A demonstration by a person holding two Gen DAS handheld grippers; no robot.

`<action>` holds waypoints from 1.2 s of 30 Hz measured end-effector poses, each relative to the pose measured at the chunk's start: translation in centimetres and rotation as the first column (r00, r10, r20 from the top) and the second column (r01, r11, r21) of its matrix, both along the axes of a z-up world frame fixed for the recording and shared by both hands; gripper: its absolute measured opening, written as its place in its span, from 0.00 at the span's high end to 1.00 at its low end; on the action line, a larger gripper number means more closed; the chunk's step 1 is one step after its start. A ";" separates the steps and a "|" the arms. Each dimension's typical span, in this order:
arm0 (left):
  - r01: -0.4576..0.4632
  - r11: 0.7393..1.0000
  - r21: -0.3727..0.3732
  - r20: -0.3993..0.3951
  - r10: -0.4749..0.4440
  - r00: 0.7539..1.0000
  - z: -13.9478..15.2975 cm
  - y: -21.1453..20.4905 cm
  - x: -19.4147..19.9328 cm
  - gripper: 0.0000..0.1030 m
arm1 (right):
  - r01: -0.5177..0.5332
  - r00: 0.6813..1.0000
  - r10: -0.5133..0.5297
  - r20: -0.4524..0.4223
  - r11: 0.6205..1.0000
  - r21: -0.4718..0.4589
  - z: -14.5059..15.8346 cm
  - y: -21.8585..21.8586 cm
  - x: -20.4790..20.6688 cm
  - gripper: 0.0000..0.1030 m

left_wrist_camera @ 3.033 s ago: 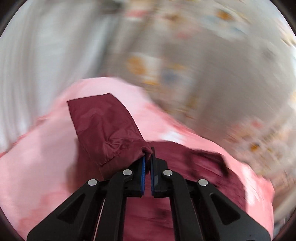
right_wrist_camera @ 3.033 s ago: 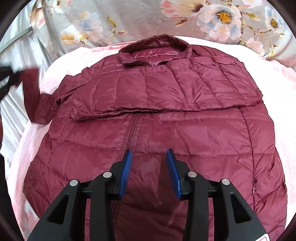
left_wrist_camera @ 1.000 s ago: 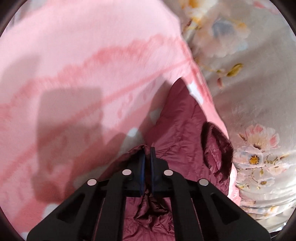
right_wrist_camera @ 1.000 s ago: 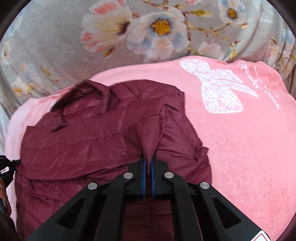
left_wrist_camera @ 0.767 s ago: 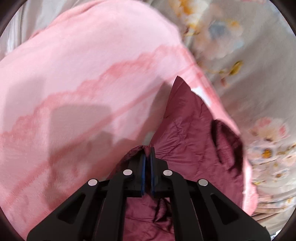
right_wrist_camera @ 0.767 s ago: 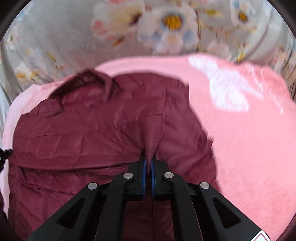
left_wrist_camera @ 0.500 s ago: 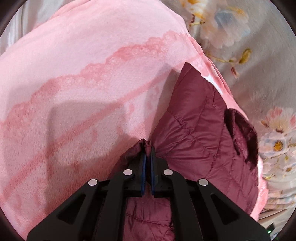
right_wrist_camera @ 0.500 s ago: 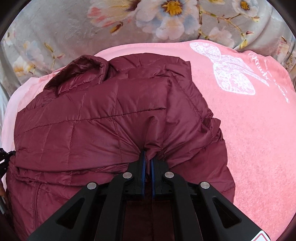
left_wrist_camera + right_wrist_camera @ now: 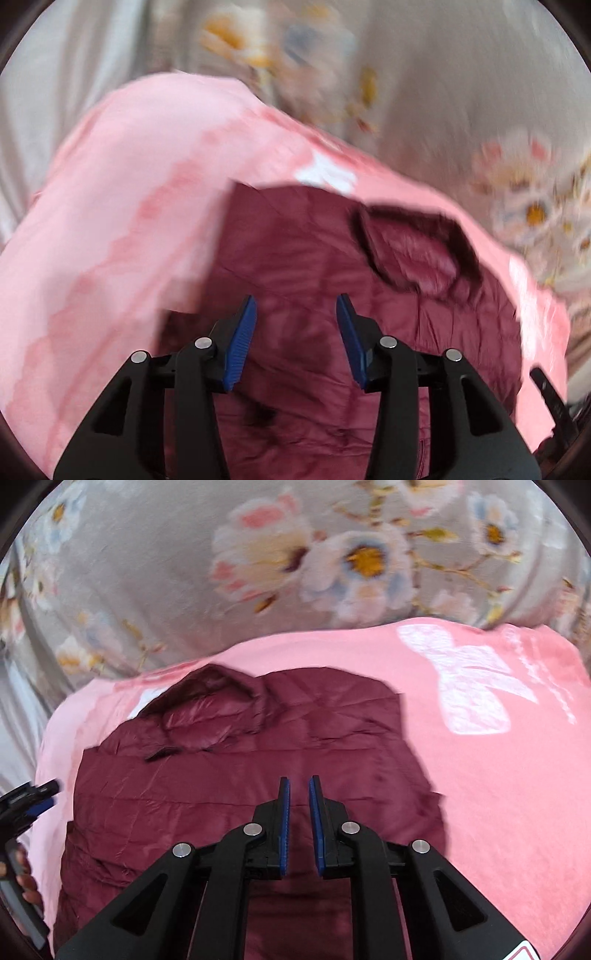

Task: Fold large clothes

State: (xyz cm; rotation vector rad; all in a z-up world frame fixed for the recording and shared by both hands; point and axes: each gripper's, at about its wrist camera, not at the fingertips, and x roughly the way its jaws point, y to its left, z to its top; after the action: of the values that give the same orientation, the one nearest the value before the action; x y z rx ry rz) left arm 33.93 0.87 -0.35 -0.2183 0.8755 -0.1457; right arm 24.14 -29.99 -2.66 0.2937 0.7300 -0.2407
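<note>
The jacket (image 9: 258, 782) lay folded on the pink blanket (image 9: 498, 775) at frame centre. Both hand-held grippers, left (image 9: 295, 332) and right (image 9: 299, 808), had just been opening, nothing between them. Final tidying probably remained.

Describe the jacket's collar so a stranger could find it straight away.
Start with the pink blanket spread over the flowered bedcover. On it lies a folded maroon quilted jacket. The collar sits at the jacket's far edge, nearest the flowers: a raised, curved, shiny ridge standing up, where the rest lies flat.
</note>
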 end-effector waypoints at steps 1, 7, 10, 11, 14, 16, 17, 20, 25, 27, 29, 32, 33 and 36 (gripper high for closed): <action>0.020 1.000 0.024 -0.023 -0.020 1.000 -1.1 -1.1 0.1 0.58 | -0.014 1.000 0.014 -0.028 1.000 0.005 -1.0 0.3 0.4 0.88; 0.046 0.998 0.045 -0.123 -0.041 0.992 -6.5 -2.8 -1.2 0.58 | -0.035 0.991 0.042 -0.123 0.997 0.063 -5.8 0.8 0.0 0.89; 0.045 0.998 0.051 -0.105 -0.040 0.994 -7.1 -3.0 -1.8 0.58 | -0.035 0.993 0.041 -0.107 0.998 0.059 -6.4 1.1 -0.5 0.89; 0.045 0.997 0.056 -0.099 -0.039 0.994 -7.2 -3.0 -1.9 0.58 | -0.034 0.994 0.040 -0.103 0.998 0.056 -6.5 1.3 -0.6 0.89; 0.044 0.995 0.090 -0.069 -0.038 0.997 -7.5 -3.5 -2.1 0.58 | -0.033 0.995 0.037 -0.089 0.998 0.046 -6.8 1.5 -0.7 0.89; 0.045 0.991 0.126 -0.043 -0.040 0.998 -7.7 -3.9 -2.4 0.58 | -0.035 0.996 0.039 -0.083 0.998 0.048 -6.9 1.2 -0.6 0.89; 0.044 0.990 0.137 -0.036 -0.039 0.999 -7.7 -4.0 -2.4 0.58 | -0.035 0.996 0.040 -0.082 0.998 0.055 -6.9 1.1 -0.6 0.89; 0.062 0.992 0.113 -0.062 -0.055 0.997 -7.1 -3.5 -2.2 0.58 | -0.037 0.993 0.046 -0.110 0.997 0.074 -6.0 0.9 -0.6 0.87; 0.133 0.988 -0.075 -0.062 -0.138 0.988 -2.6 -2.2 0.6 0.57 | -0.096 0.995 0.097 0.009 0.965 0.242 -1.0 -1.2 2.2 0.67; 0.155 0.981 -0.119 -0.049 -0.162 0.986 -1.4 -2.5 2.5 0.48 | -0.139 0.990 0.131 0.048 0.952 0.271 0.3 -2.0 5.2 0.50; 0.184 0.969 -0.164 -0.063 -0.196 0.979 -1.2 -3.3 5.5 0.37 | -0.137 0.990 0.127 0.053 0.954 0.265 0.6 -2.7 7.8 0.48; 0.204 0.957 -0.206 -0.133 -0.233 0.963 -2.8 -5.2 9.4 0.37 | -0.103 0.994 0.110 -0.009 0.953 0.283 -0.8 -3.8 12.6 0.48; 0.209 0.950 -0.232 -0.161 -0.249 0.955 -3.6 -5.6 10.3 0.37 | -0.093 0.994 0.107 -0.032 0.952 0.291 -1.3 -4.1 13.7 0.48; 0.204 0.931 -0.302 -0.238 -0.280 0.930 -6.3 -6.9 12.4 0.37 | -0.078 0.981 0.126 -0.150 0.954 0.291 -3.6 -3.5 16.1 0.47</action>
State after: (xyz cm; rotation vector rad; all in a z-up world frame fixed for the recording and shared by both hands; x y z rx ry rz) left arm 46.35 -6.05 -6.65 -0.3938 1.1625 -0.4809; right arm 40.29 -33.48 -6.28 0.5125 0.9454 -0.0608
